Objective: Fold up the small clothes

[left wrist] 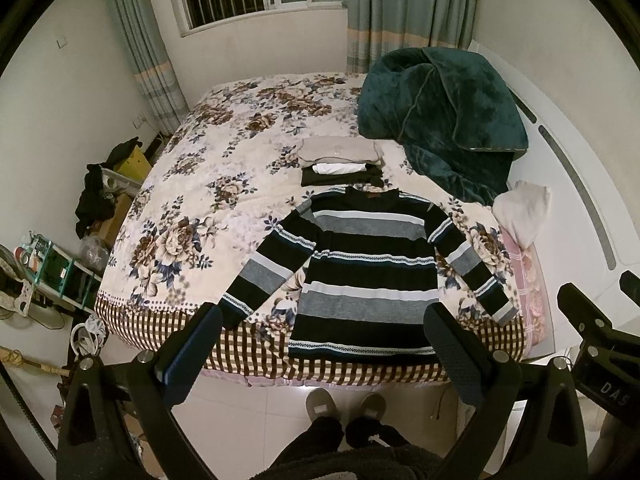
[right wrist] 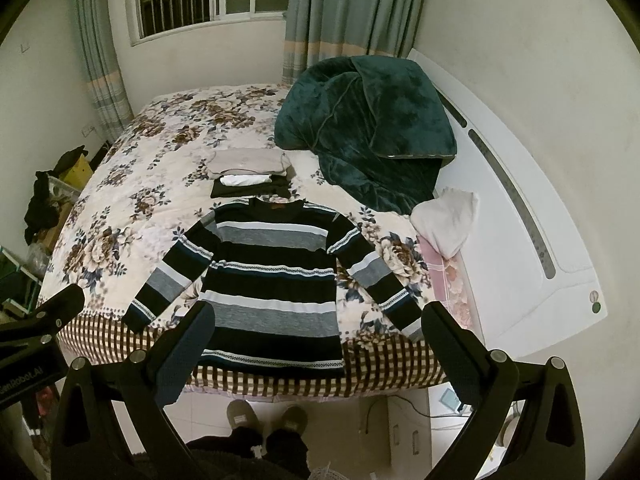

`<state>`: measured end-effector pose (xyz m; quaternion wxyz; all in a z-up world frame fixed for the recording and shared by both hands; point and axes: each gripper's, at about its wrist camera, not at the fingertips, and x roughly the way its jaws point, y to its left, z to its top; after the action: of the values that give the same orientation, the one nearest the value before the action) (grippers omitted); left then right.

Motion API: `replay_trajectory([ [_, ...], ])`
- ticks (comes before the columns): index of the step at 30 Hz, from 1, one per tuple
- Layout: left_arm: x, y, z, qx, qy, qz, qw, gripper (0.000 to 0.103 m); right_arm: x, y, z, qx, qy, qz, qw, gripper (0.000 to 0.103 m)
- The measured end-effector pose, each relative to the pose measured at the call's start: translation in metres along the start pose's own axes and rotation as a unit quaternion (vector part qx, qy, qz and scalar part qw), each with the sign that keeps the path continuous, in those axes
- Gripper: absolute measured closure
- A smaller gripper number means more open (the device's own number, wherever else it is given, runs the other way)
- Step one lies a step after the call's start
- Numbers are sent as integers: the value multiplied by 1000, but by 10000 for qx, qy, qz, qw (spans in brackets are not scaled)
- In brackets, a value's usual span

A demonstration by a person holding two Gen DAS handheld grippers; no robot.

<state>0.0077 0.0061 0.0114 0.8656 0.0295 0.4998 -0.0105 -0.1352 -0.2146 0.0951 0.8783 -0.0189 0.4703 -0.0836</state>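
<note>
You have lots of bare bed (left wrist: pixel 192 184) to the left of the striped sweater (left wrist: pixel 368 272). Just past its collar sits a stack of folded clothes (left wrist: pixel 340 160), almost touching it. On the right, a big green blanket (left wrist: pixel 444 120) and a white cloth (left wrist: pixel 520 208) crowd in near that sleeve. The near hem lies at the bed edge.

Striped sweater (left wrist: pixel 364 276) is laid out flat on the bed's near edge, sleeves spread, neck toward a small stack of folded clothes (left wrist: pixel 340 160) just behind.
</note>
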Motion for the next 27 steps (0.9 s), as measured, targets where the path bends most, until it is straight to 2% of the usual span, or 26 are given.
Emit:
replay_trajectory([
  [10, 0, 0, 0, -12, -31, -10, 10000, 0, -4, -1, -1, -3, -19, -5, 10000, 0],
  [17, -1, -1, 4, -14, -46, -5, 10000, 0, -13, 11, 14, -43, -41, 3, 10000, 0],
  [27, -2, 1, 3, -15, -67, -14, 10000, 0, -13, 11, 11, -40, -67, 14, 10000, 0],
])
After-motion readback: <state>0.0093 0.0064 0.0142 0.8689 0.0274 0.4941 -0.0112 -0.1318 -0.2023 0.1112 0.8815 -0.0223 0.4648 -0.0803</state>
